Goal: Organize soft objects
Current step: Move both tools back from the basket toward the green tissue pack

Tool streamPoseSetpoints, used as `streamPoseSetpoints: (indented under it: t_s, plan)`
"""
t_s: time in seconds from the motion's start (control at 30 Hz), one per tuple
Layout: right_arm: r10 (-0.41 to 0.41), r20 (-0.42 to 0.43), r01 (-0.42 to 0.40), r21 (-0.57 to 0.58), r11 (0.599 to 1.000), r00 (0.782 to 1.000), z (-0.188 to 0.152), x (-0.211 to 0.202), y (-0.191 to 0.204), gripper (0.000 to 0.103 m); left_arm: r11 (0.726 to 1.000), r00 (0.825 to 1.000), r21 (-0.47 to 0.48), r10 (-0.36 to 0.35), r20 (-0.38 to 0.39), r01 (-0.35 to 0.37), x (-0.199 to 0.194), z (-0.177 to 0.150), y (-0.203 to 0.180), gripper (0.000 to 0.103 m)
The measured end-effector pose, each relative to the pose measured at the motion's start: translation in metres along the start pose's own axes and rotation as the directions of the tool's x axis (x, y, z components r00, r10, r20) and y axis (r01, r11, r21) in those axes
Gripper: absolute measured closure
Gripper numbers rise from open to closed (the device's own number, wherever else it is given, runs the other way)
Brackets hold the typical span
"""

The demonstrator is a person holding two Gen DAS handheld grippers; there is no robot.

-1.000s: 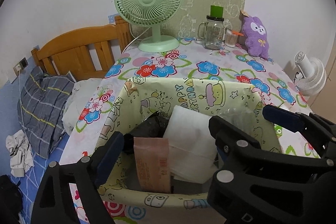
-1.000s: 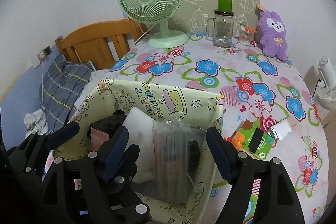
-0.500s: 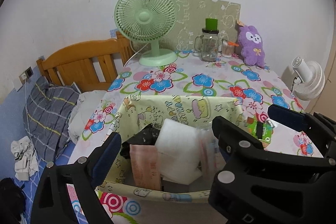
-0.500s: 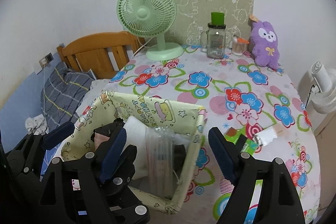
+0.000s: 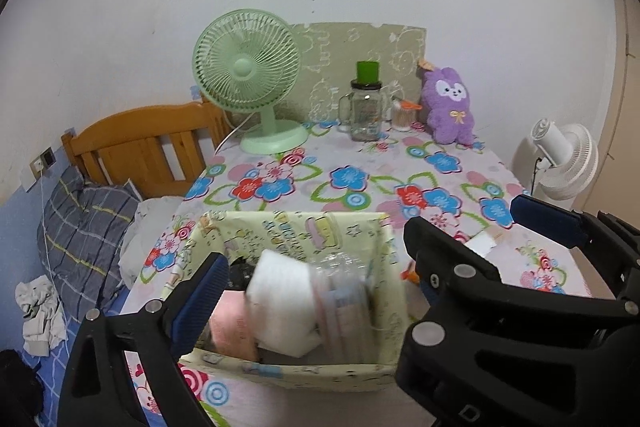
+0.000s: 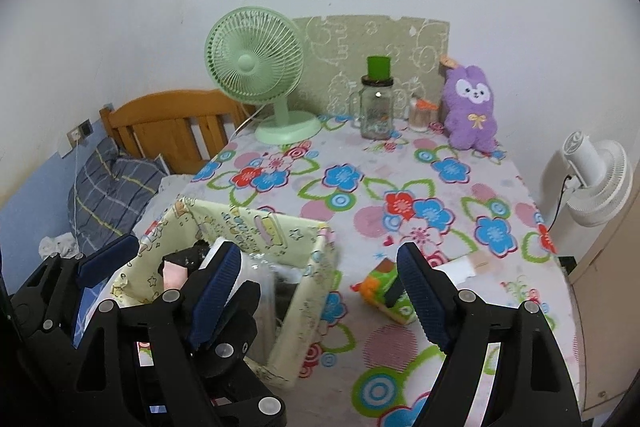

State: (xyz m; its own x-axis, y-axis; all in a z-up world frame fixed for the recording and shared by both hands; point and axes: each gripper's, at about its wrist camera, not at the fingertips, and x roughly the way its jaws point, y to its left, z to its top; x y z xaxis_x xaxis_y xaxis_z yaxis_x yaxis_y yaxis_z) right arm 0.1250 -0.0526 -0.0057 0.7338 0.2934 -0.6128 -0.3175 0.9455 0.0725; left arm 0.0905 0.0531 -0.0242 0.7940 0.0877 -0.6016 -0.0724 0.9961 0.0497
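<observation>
The soft things sit packed upright in the fabric bin (image 5: 292, 227) near the front of the flowery counter (image 5: 360, 163): a white foam pad (image 5: 280, 303), a pink packet (image 5: 232, 327) and a clear bubble pack (image 5: 344, 299). Standing side by side, they all fit. The left gripper (image 5: 308, 267) has just been opening its jaws, with nothing pinched between them. The right gripper (image 6: 316, 279) is wide open and empty too. A green tissue pack (image 6: 380, 283) lies beside the bin, perhaps next.

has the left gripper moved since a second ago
Yes. The left gripper has pulled back and up from the storage bin: bin and green fan look smaller; its jaws opened, nothing between.
</observation>
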Motion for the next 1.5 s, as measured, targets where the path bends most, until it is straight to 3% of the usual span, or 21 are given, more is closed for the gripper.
streamPoseSetpoints:
  t_s: [0.73,1.0,1.5]
  plan:
    - [-0.129,0.048,0.125,0.087,0.988,0.990,-0.011,-0.041,-0.078,0.014,0.990,0.990,0.053,-0.135,0.024,0.134,-0.007,0.006,-0.084,0.001]
    - [-0.172,0.057,0.164,0.119,0.979,0.983,-0.019,-0.044,-0.105,0.010,0.981,0.984,0.073,-0.180,-0.001,0.179,0.003,0.004,-0.113,0.000]
    - [-0.203,0.049,0.193,0.156,0.969,0.978,-0.033,-0.020,-0.148,0.005,0.982,0.985,0.075,-0.171,-0.038,0.173,0.037,-0.005,-0.147,0.000]
